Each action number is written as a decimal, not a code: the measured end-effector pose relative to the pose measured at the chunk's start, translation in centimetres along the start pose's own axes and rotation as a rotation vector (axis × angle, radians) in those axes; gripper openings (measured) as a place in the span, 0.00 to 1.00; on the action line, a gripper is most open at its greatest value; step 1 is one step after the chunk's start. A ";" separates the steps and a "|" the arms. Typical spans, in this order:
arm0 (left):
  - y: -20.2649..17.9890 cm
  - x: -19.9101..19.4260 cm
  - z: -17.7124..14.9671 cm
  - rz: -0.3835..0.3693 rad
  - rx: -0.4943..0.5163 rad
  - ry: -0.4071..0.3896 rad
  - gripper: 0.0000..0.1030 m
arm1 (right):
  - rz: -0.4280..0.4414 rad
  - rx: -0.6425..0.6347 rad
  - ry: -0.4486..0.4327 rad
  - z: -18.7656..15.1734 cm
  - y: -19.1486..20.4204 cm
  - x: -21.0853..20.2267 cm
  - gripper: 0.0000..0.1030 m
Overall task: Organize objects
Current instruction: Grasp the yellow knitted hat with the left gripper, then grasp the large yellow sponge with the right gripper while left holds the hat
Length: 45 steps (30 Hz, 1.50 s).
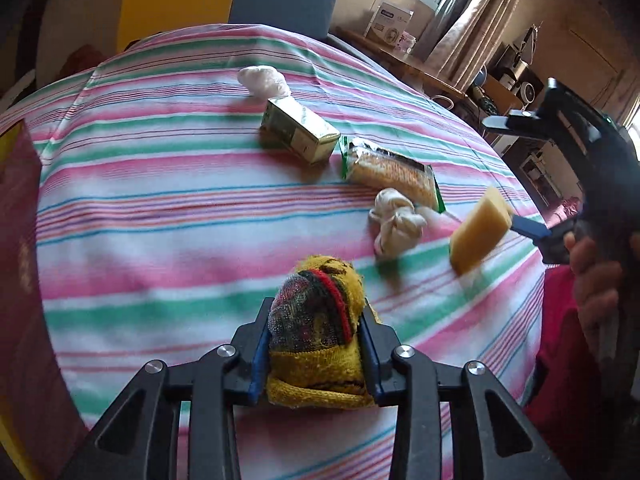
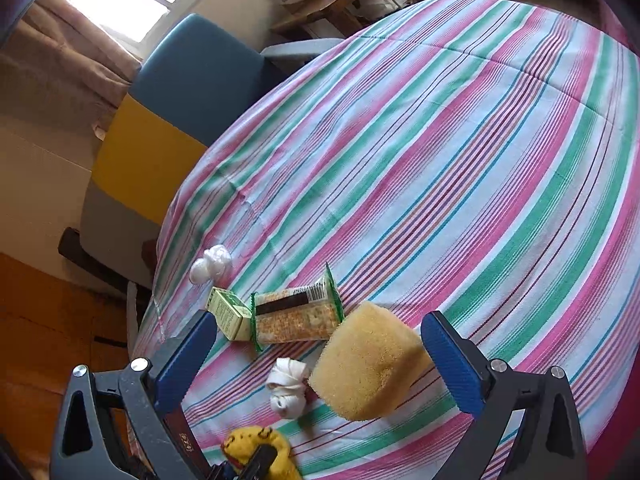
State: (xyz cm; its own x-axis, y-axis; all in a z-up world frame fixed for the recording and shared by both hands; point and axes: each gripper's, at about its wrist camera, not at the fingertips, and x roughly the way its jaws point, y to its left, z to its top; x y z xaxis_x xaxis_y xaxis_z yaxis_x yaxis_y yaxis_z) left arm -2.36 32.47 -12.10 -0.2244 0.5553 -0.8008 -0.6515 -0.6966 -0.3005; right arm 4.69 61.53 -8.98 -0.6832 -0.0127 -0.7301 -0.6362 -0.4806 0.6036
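My left gripper (image 1: pixel 316 312) is shut on a rolled yellow sock (image 1: pixel 316 344) with red and dark stripes, low over the striped tablecloth (image 1: pixel 160 208). The same sock (image 2: pixel 256 448) shows at the bottom of the right wrist view. My right gripper (image 2: pixel 320 322) stands open and wide. A yellow sponge (image 2: pixel 368 364) hangs tilted between its jaws, close to the right finger (image 2: pixel 452 360) and well clear of the other. From the left wrist view the sponge (image 1: pixel 478 236) sits at the tip of a blue finger of the right gripper (image 1: pixel 502 174), just above the cloth.
On the cloth lie a knotted white sock (image 1: pixel 394 220), a cracker packet (image 1: pixel 392 172), a green carton (image 1: pixel 298 132) and a white plastic wad (image 1: pixel 262 80). A dark red box (image 1: pixel 20 280) stands at the left. A blue chair (image 2: pixel 200 76) is beyond the table's edge. A hand (image 1: pixel 592 272) holds the right gripper.
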 end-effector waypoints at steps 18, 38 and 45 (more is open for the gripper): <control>0.1 -0.2 -1.1 0.005 0.049 -0.031 0.39 | -0.100 -0.085 0.051 -0.8 0.9 0.7 0.98; 0.1 -0.3 -1.1 -0.004 0.050 -0.034 0.39 | -0.187 -0.144 0.108 -1.4 1.2 1.8 0.97; 0.0 -0.3 -1.0 0.001 0.060 -0.034 0.39 | -0.256 -0.216 0.120 -1.9 1.8 2.3 0.64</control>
State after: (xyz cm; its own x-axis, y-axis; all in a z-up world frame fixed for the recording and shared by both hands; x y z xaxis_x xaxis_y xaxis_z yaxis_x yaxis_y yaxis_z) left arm -1.56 31.83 -12.39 -0.2485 0.5703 -0.7829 -0.6933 -0.6692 -0.2674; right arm 2.63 58.92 -10.21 -0.4559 0.0355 -0.8893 -0.6820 -0.6559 0.3234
